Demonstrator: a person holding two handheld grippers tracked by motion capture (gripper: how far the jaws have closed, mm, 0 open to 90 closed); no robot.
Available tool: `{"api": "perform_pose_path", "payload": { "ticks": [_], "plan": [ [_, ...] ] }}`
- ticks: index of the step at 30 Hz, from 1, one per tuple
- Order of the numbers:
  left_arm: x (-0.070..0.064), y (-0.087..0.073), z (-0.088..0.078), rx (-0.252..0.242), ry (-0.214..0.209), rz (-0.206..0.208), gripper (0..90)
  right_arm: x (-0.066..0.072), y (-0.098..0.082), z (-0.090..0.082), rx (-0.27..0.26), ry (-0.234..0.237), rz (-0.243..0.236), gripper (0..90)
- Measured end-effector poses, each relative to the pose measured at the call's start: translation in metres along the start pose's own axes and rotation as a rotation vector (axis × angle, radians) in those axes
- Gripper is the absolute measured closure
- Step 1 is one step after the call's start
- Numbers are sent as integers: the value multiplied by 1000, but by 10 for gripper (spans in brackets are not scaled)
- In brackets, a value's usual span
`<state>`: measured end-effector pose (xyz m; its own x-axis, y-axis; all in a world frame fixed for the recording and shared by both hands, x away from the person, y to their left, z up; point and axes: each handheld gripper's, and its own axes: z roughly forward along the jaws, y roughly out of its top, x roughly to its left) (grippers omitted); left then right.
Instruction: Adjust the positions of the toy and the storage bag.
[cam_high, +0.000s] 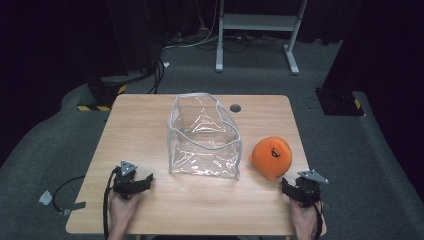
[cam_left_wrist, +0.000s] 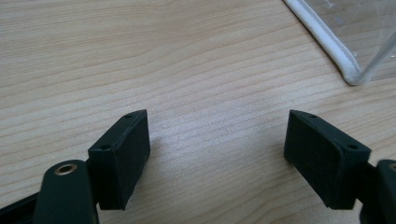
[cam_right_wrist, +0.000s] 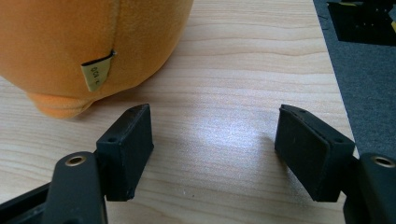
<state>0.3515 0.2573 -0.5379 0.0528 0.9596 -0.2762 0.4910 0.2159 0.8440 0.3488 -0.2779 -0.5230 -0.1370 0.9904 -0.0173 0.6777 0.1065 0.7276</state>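
A clear plastic bag (cam_high: 205, 135) with a white rim stands open in the middle of the wooden table (cam_high: 150, 120); its near corner (cam_left_wrist: 348, 65) lies just ahead and to the right of my left gripper. An orange plush toy (cam_high: 271, 156) sits to the bag's right, and its underside with a small yellow tag (cam_right_wrist: 95, 72) fills the upper left of the right gripper view. My left gripper (cam_high: 145, 181) rests near the front left of the table, open, its jaws (cam_left_wrist: 217, 154) over bare wood. My right gripper (cam_high: 287, 186) is open just in front of the toy, nothing between its jaws (cam_right_wrist: 212, 149).
The table's right edge (cam_right_wrist: 338, 93) runs close beside my right gripper, with grey carpet beyond. A round cable hole (cam_high: 235, 108) lies behind the bag. A white desk frame (cam_high: 257, 30) and dark stands are on the floor past the table.
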Motion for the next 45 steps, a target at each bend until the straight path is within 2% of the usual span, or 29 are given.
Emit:
{"api": "perform_pose_path", "payload": {
  "ticks": [13, 22, 25, 26, 28, 33, 36, 45],
  "plan": [
    [-1, 0, 1, -4, -5, -7, 212, -1, 0, -1, 1, 12, -6, 277],
    [-2, 0, 2, 7, -12, -2, 167, -2, -1, -1, 10, 9, -1, 222],
    [-4, 0, 3, -5, -1, -16, 159, -3, -1, -1, 11, 12, -3, 220],
    [-3, 0, 2, 12, 0, 2, 156, -3, -1, -1, 9, 12, -5, 221],
    [-3, 0, 2, 12, 0, 2, 156, -3, -1, -1, 10, 12, -3, 223],
    [-4, -1, 1, 6, 2, -6, 157, -4, -3, -3, -2, 20, -2, 250],
    [-3, -2, 0, 16, 0, 6, 157, -5, -4, -7, -14, 31, 6, 266],
    [-7, -3, -3, 15, -16, -9, 152, -3, -6, -17, -46, 67, 15, 284]
  ]
}}
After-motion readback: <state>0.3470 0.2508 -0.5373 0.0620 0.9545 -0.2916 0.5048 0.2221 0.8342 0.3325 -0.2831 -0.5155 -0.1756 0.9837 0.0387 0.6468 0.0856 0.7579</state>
